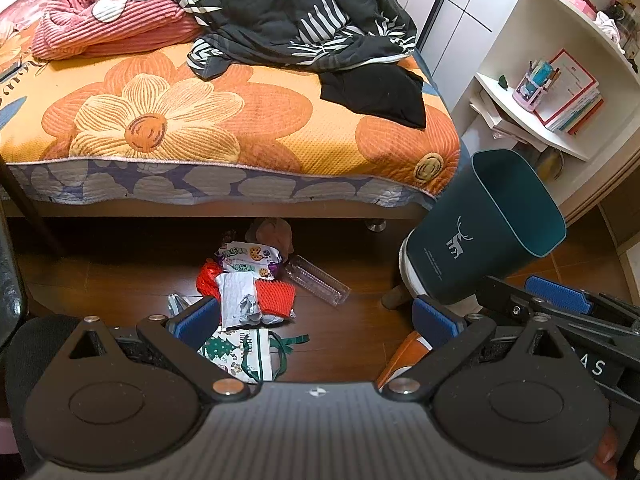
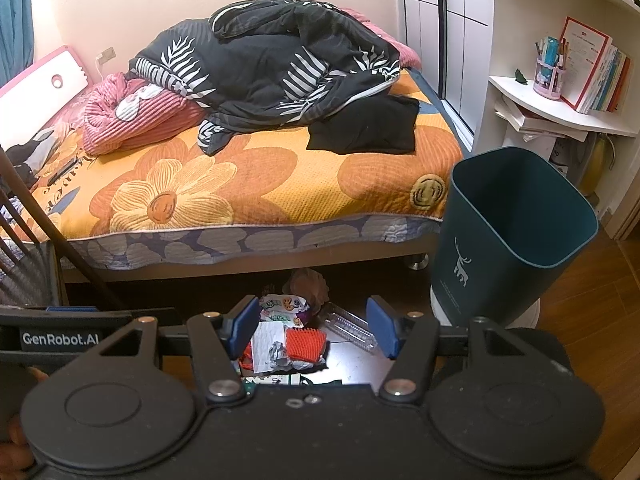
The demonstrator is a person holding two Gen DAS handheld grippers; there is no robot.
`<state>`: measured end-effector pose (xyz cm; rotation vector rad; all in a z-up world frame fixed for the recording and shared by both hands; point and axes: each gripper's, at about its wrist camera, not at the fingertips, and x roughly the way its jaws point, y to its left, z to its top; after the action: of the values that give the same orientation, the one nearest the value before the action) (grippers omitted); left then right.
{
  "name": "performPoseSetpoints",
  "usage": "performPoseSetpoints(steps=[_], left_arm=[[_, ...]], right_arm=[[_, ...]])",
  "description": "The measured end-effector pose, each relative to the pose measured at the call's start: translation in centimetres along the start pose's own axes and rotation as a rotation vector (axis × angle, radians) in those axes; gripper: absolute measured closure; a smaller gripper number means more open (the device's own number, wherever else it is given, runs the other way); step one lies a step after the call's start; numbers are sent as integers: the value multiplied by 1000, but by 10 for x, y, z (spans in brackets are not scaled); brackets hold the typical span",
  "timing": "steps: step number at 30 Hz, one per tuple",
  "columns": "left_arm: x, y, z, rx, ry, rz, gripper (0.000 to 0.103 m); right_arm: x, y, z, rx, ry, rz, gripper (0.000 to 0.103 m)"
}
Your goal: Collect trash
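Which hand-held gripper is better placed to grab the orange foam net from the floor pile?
Right hand-held gripper: its open jaws frame the orange foam net. The left hand-held gripper is offset.

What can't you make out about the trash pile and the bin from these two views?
- Gift bag: right wrist view, almost all behind the right claw body.
- Bin inside: both views, its near wall blocks the bottom.
- Brown lump under the bed: both views, too shadowed to identify.
- Snack wrapper print: too small to read.
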<state>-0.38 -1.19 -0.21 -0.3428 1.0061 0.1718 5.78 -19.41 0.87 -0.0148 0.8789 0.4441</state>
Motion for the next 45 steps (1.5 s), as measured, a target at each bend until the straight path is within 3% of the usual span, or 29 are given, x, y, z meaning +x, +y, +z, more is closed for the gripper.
performPoseSetpoints(steps=[15,23,34,45], left_arm=[[4,9,8,-18,15,-16,0],[25,18,21,-35,11,-12,0],[97,79,68,-128,-7,91,0],[221,136,87,-175,130,155,0]], right_arm=[[4,0,7,-14,21,-3,43],[25,-4,20,-37,48,9,43],[112,-11,57,-128,21,78,43],[264,-11,42,-254,219,85,43]])
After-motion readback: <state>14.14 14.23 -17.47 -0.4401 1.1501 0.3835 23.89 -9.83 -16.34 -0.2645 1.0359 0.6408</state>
